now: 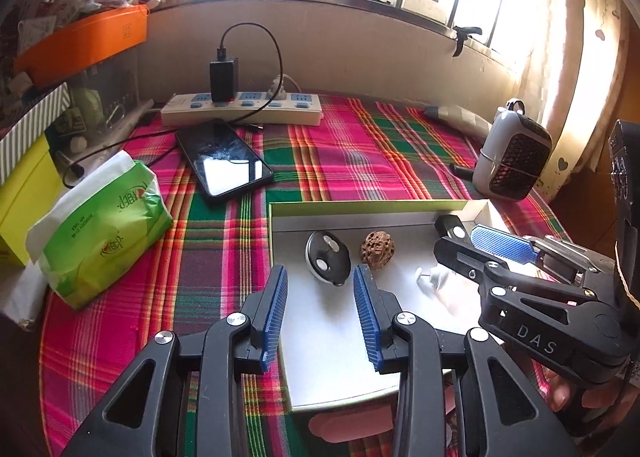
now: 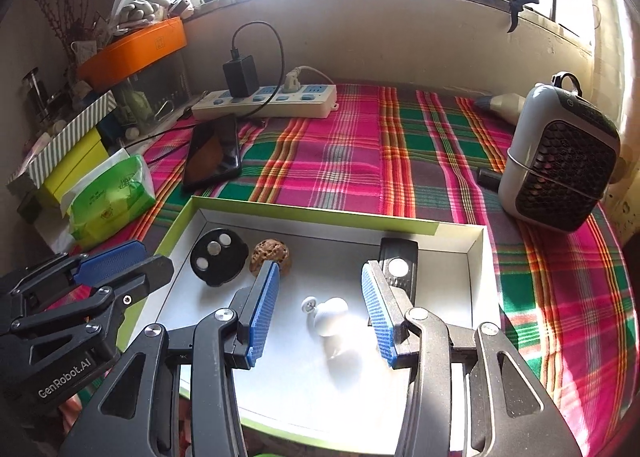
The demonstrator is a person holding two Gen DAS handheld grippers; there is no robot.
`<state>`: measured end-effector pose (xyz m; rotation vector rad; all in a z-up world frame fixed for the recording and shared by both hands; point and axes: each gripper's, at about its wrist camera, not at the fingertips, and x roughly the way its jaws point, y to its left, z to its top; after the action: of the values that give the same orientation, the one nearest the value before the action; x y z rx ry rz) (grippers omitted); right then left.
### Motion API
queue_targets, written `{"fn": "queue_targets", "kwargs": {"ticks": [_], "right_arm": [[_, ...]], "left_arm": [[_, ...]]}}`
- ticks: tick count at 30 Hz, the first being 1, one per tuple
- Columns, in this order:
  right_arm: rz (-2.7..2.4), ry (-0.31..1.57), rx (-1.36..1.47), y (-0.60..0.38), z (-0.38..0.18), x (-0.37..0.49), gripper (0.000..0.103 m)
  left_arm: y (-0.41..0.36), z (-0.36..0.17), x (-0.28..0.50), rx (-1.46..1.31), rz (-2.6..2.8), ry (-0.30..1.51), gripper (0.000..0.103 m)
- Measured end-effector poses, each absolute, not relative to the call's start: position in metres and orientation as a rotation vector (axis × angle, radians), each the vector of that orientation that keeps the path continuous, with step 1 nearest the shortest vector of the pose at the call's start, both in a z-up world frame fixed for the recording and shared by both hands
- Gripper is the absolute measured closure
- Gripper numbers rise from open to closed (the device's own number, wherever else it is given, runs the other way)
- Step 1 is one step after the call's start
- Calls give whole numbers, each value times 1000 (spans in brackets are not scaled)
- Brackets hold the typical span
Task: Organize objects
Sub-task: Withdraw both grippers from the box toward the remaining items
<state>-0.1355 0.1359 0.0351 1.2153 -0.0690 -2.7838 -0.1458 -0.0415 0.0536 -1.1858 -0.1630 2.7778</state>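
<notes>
- We see the left claw point(image 1: 320, 311) released, its blue pads spread and holding nothing, poised over the near-left part of the shallow box point(image 1: 276, 253).
- We see the right claw point(image 2: 320, 311) likewise released and bare, above the box's near-middle floor; in the left wrist view it enters from the right point(image 1: 464, 241).
- Between the right claw's pads, on the white floor of the box point(image 2: 476, 269), lies a small white hook point(image 2: 330, 315) with a screw-like stub to its left.
- Just beyond the left claw sits a round black remote point(image 1: 328, 259) with silvery buttons; a carved walnut point(image 1: 377, 249) sits just beside it on the right, and we cannot tell if they touch.
- A black key fob point(image 2: 398, 263) with a round pale button rests near the box's far-right corner, partly behind the right claw's pad.
- The box rests on a surface covered in plaid cloth point(image 2: 360, 161).
- To the left, a green tissue pack point(image 1: 104, 233) lies on the cloth.
- Further off, a dark phone point(image 1: 224, 161) lies screen up, with a white power strip point(image 1: 240, 109) behind it carrying a black charger point(image 1: 224, 79).
- At far right stands a small grey heater point(image 2: 560, 161).
</notes>
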Motion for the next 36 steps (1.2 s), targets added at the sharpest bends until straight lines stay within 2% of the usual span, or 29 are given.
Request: {"fn": "queue_targets", "kwargs": {"ticks": [4, 28, 36], "right_arm": [[-2806, -39, 1190, 133, 39, -121, 58], [-2826, -145, 1148, 139, 38, -60, 58], [-2863, -97, 1125, 142, 37, -43, 58]], "left_arm": [[-39, 57, -132, -1168, 2789, -154, 70], [-36, 58, -73, -1130, 2861, -78, 70], [-33, 56, -60, -1117, 2832, -91, 70]]}}
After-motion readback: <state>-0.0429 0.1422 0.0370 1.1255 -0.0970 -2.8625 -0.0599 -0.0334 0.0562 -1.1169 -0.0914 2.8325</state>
